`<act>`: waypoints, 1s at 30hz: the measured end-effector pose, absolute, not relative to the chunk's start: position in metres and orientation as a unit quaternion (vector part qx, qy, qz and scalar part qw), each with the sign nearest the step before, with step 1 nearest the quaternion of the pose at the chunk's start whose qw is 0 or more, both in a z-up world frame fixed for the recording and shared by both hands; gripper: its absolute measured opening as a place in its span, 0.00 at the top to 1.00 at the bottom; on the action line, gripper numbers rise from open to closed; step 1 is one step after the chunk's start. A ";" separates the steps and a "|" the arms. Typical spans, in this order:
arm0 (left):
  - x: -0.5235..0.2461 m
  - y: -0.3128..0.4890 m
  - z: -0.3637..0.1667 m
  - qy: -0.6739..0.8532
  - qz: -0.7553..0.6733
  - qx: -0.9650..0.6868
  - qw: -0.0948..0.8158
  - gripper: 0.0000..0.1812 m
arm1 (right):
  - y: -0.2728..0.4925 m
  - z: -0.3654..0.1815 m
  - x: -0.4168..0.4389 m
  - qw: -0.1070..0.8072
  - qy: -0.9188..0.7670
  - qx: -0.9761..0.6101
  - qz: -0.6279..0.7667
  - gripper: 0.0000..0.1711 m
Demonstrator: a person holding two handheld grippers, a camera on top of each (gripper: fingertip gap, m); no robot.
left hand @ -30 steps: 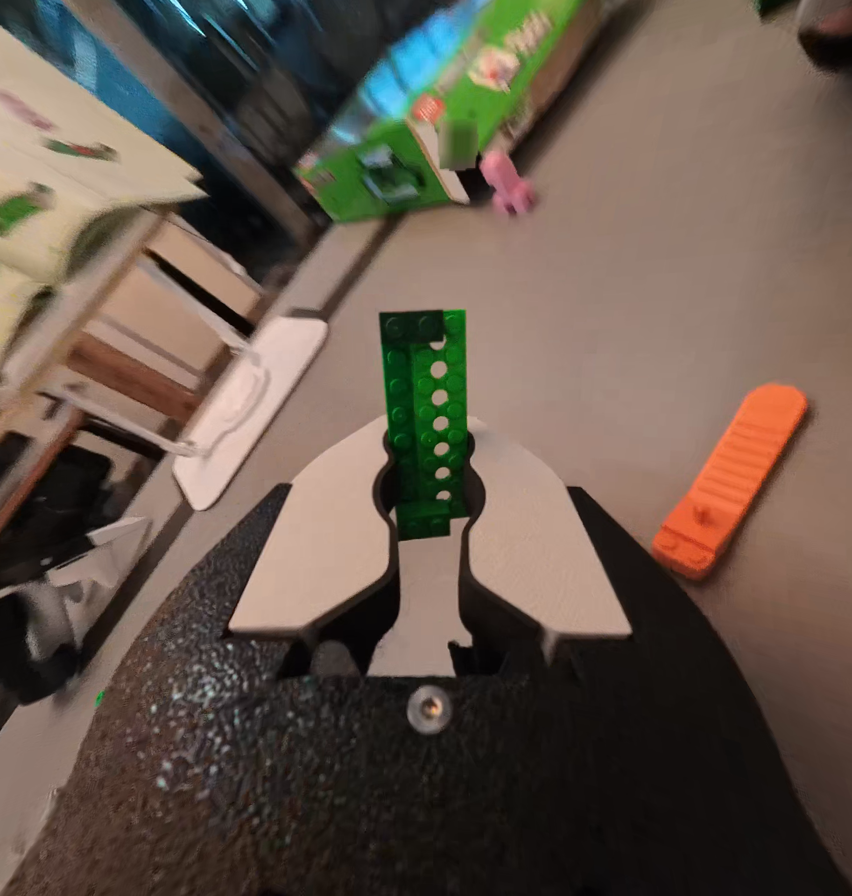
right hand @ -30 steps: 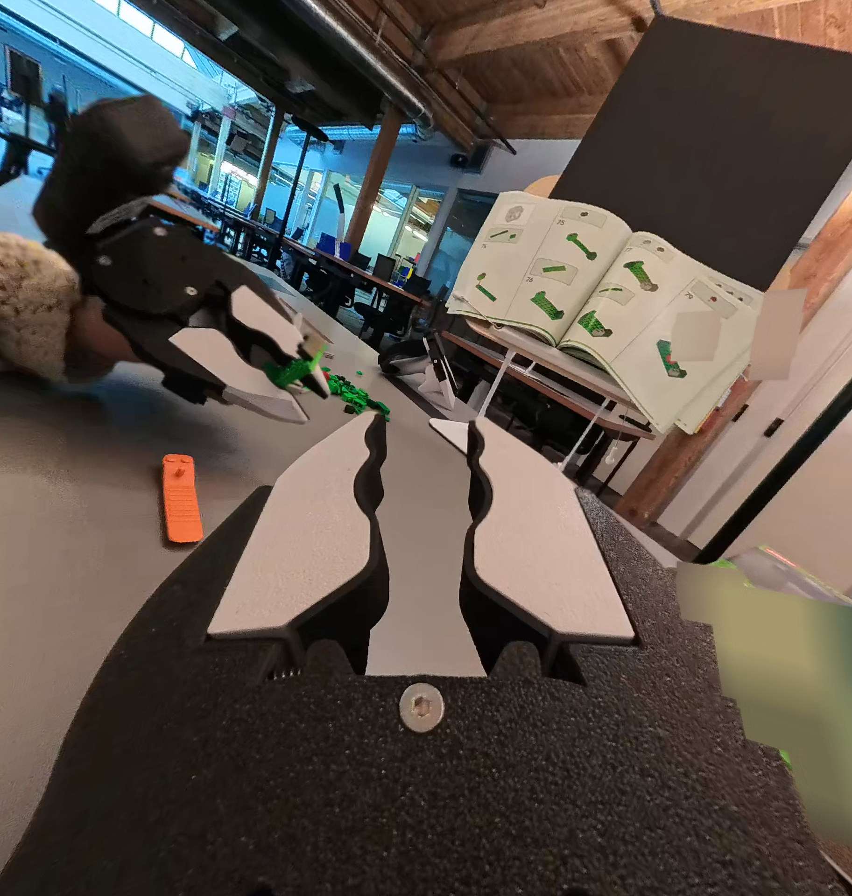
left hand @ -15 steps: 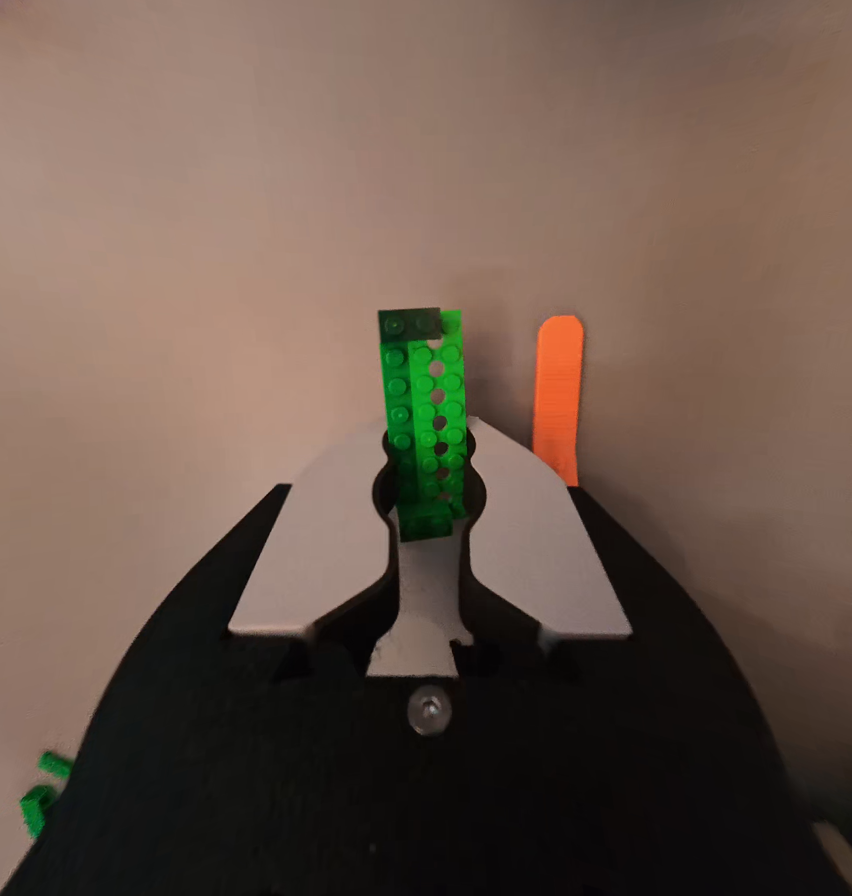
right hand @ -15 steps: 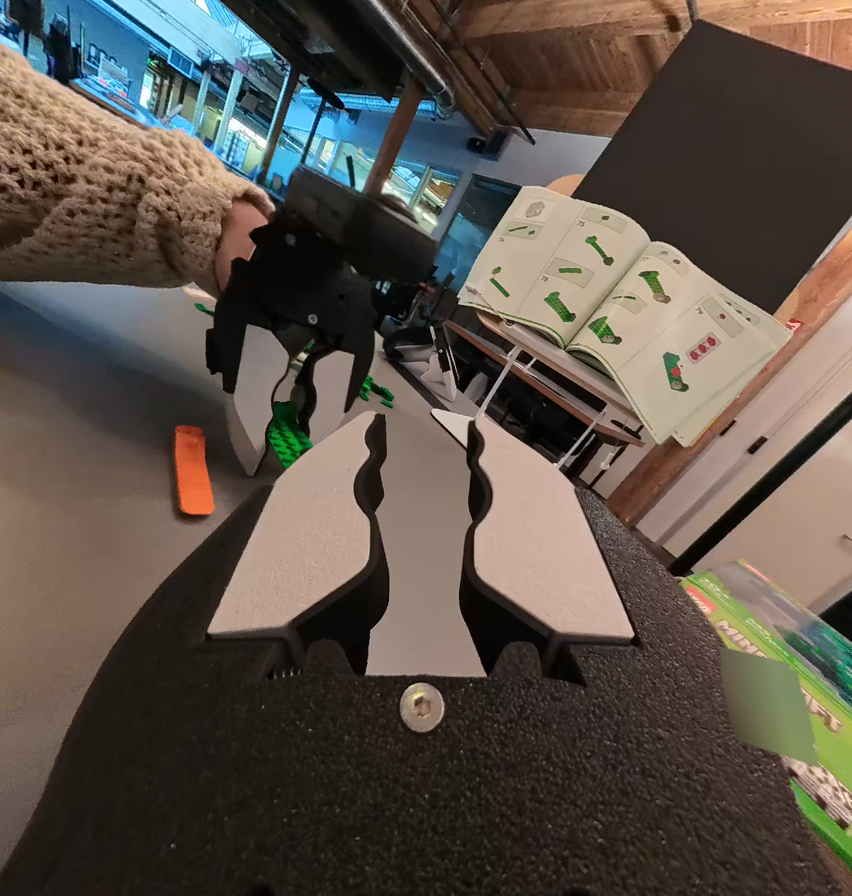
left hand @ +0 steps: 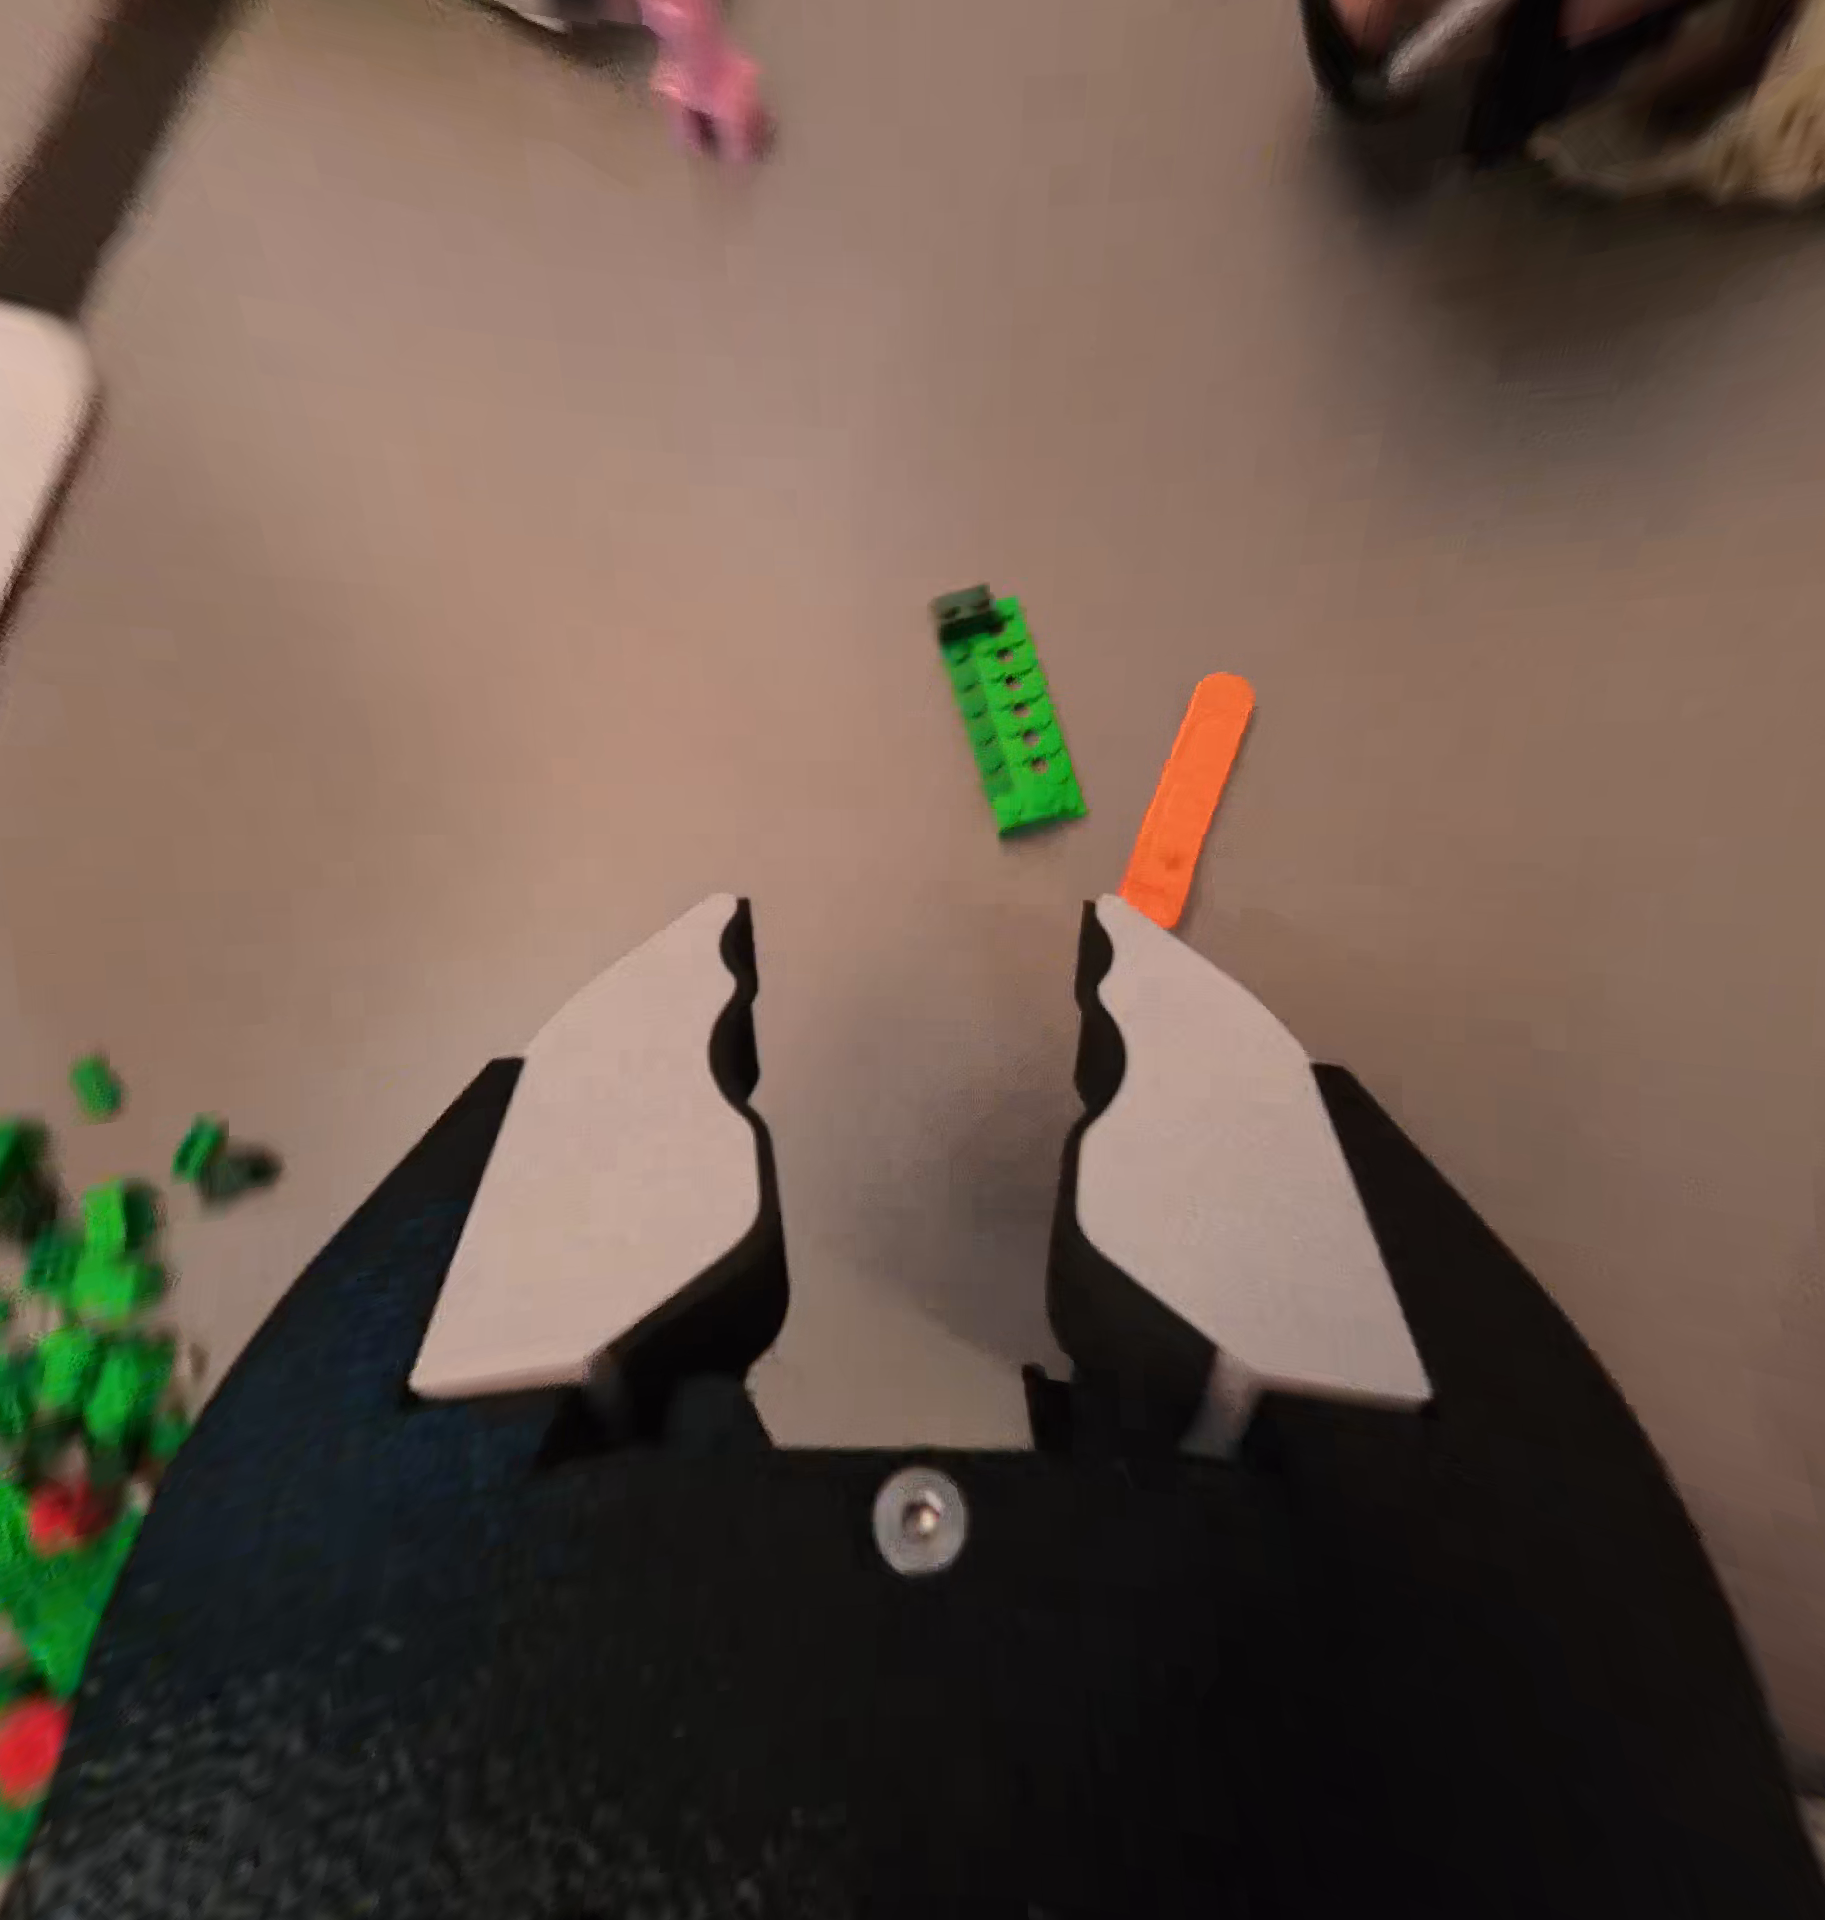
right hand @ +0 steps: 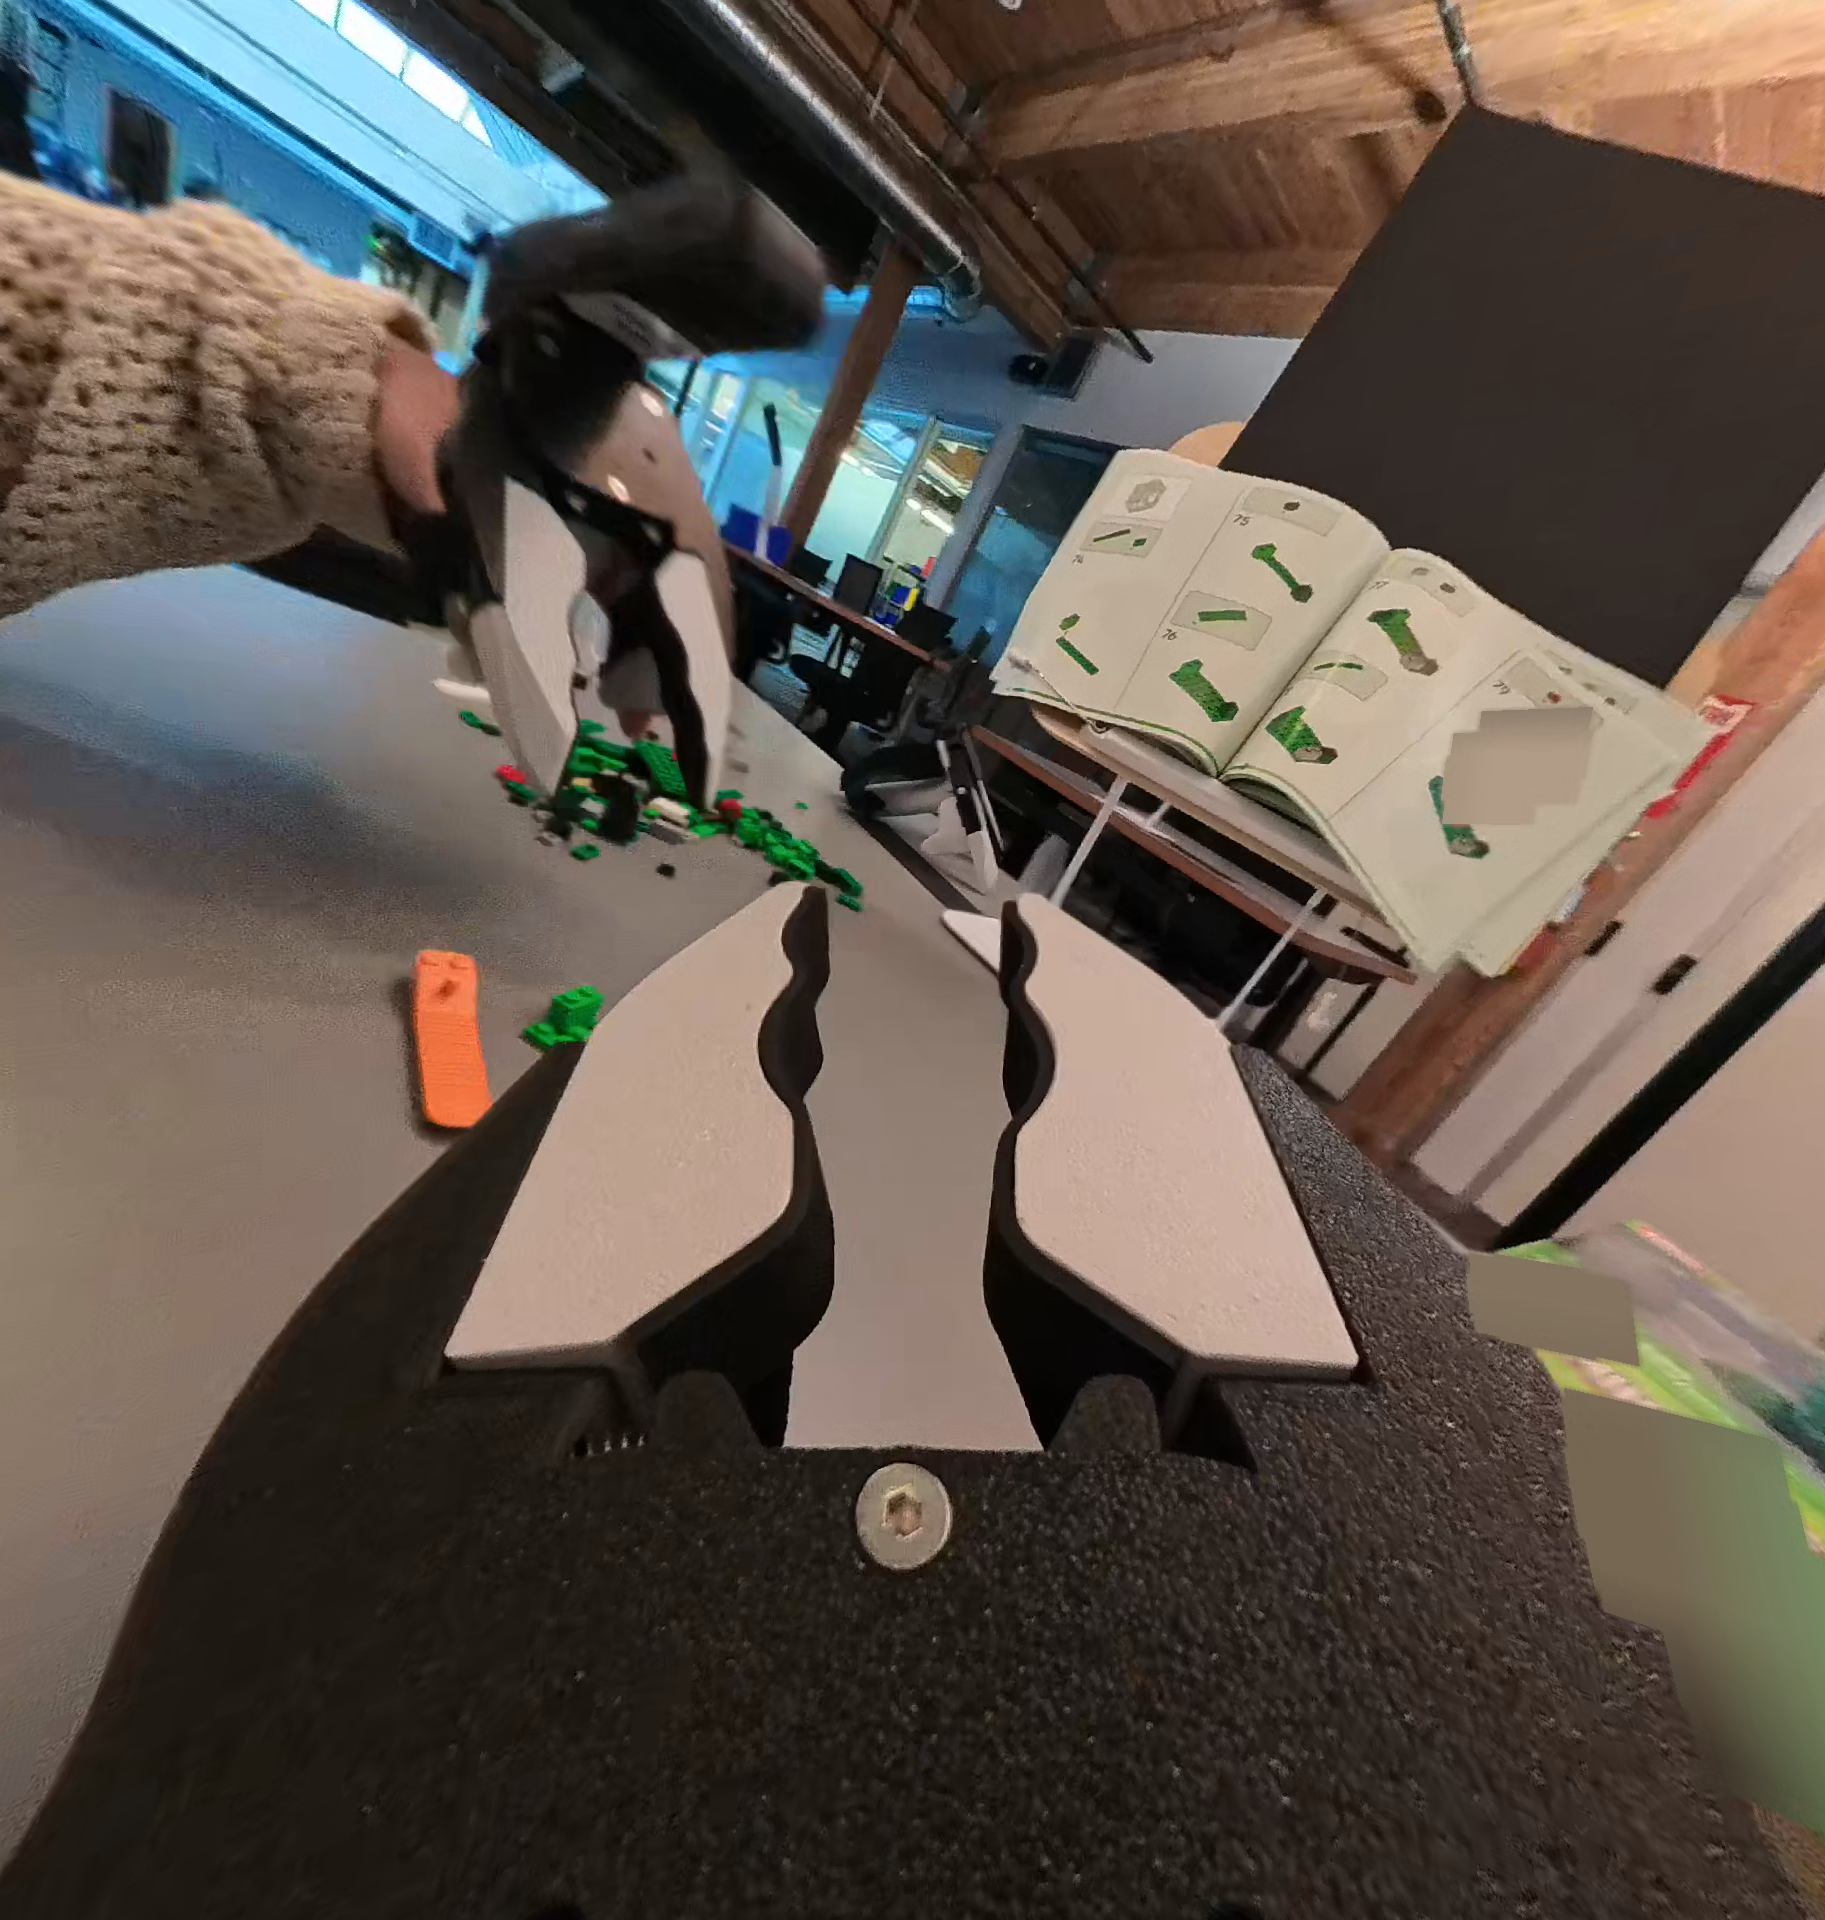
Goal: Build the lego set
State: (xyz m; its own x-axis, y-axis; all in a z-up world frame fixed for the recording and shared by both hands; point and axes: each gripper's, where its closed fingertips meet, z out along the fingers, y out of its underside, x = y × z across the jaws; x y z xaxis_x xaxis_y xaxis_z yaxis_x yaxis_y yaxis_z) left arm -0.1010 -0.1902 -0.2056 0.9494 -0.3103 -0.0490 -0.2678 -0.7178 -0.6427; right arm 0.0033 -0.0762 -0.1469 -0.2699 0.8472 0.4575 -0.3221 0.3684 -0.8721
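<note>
Green lego plate (left hand: 1007, 717) now lies released on table; both grippers empty, jaws apart

Tabletop (left hand: 472, 520) inventory: one green plate assembly (left hand: 1007, 717), one orange separator tool (left hand: 1188, 800), one pink figure (left hand: 705, 88), one pile of loose green bricks (left hand: 46, 1351), possibly two red pieces.

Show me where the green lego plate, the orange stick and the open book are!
green lego plate (left hand: 1010, 719): left wrist view, middle of its studded top.
orange brick separator (left hand: 1188, 795): left wrist view, middle of its long flat handle.
instruction booklet (right hand: 1334, 675): right wrist view, near its centre fold.
</note>
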 end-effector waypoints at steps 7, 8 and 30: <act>-0.109 -0.285 -0.187 -0.024 -0.013 -0.863 0.504 0.67 | -0.120 -0.203 -0.022 0.320 -0.821 -0.123 0.456 0.75; -0.109 -0.293 -0.189 -0.034 -0.006 -0.857 0.515 0.68 | -0.129 -0.206 -0.027 0.265 -0.840 -0.113 0.460 0.73; -0.208 -0.359 -0.205 -0.062 0.149 -0.865 0.476 0.67 | -0.160 -0.237 -0.087 0.118 -0.908 -0.259 0.307 0.75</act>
